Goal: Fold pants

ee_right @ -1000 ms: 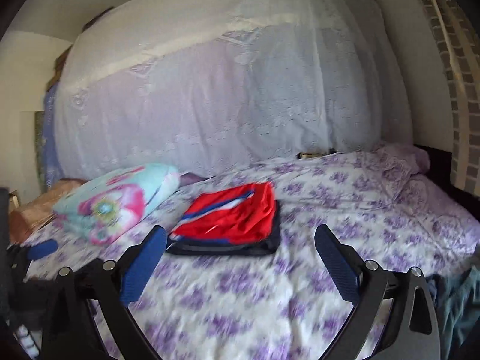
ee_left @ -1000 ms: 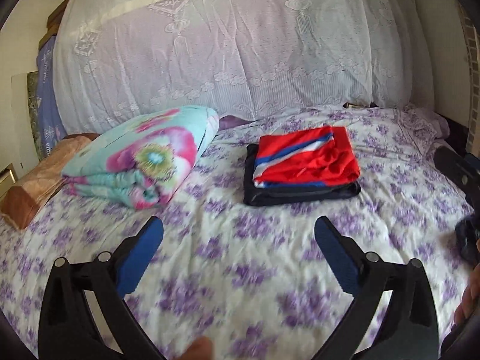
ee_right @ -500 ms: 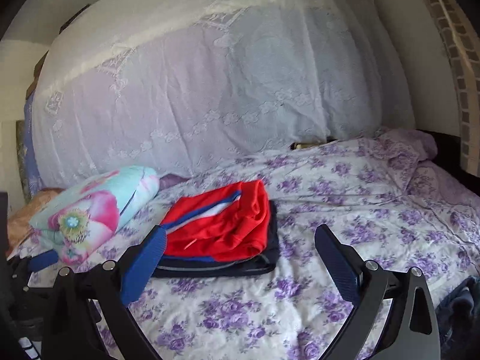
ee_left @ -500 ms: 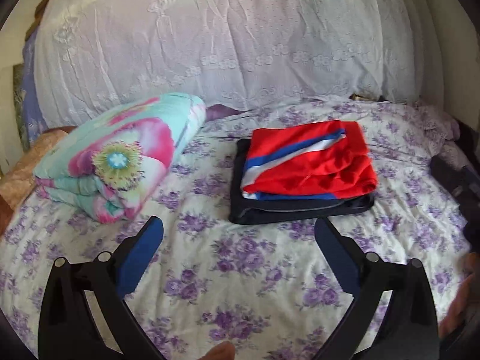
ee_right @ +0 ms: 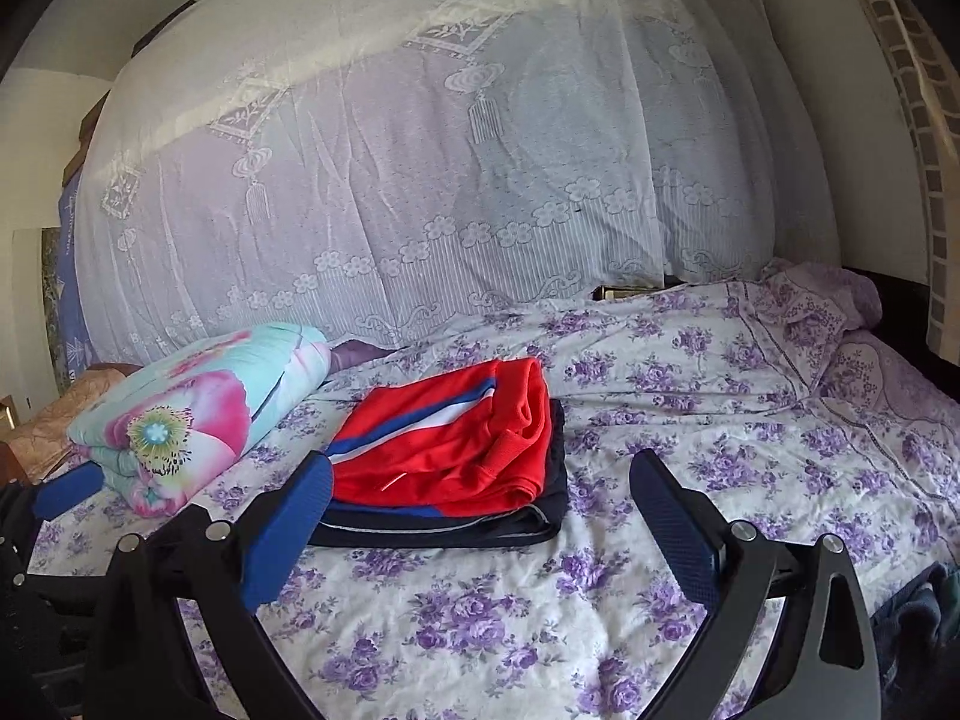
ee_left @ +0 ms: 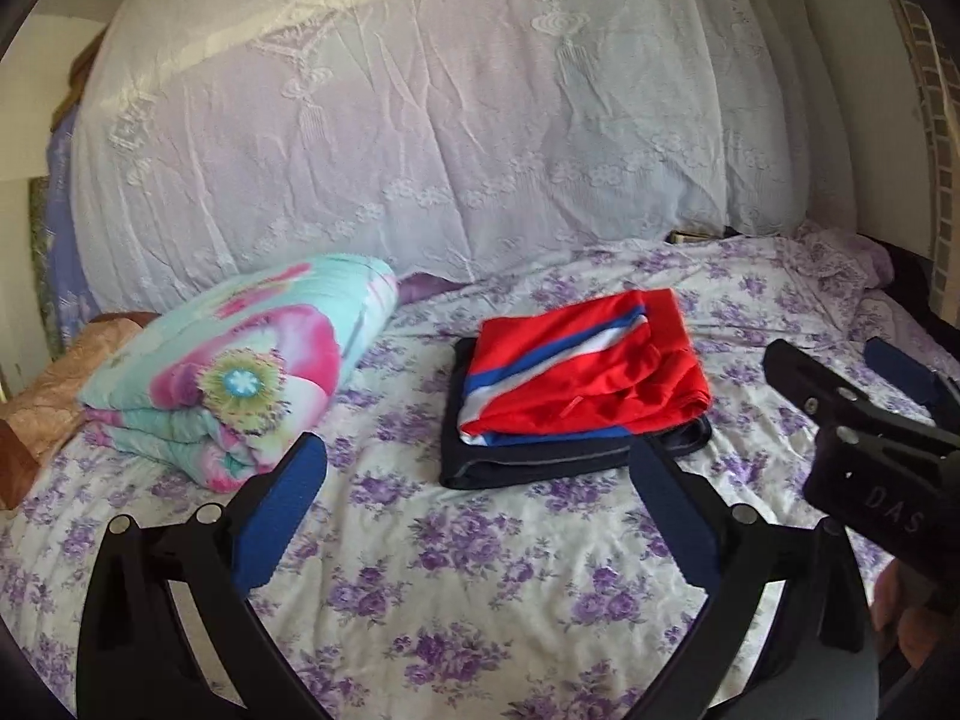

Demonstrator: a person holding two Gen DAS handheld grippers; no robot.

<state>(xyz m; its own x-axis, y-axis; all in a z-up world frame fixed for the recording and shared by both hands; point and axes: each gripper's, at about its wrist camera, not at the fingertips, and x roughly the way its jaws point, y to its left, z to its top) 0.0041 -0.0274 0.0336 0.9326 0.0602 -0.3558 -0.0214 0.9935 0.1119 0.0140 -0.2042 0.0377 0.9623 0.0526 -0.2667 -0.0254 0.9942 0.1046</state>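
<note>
Both tools hang above the bed with nothing in them: the left gripper (ee_left: 477,516) has its blue pads spread wide over the flowered sheet (ee_left: 480,588), and the right gripper (ee_right: 480,531) is just as wide apart. The folded red pants (ee_left: 585,381) sit on top of folded dark pants (ee_left: 540,462), stacked mid-bed, beyond the fingertips and untouched. A rolled floral quilt (ee_left: 240,372) lies to their left. White lace netting (ee_right: 420,180) drapes behind. A dark garment (ee_right: 918,624) lies bunched at the right edge
</note>
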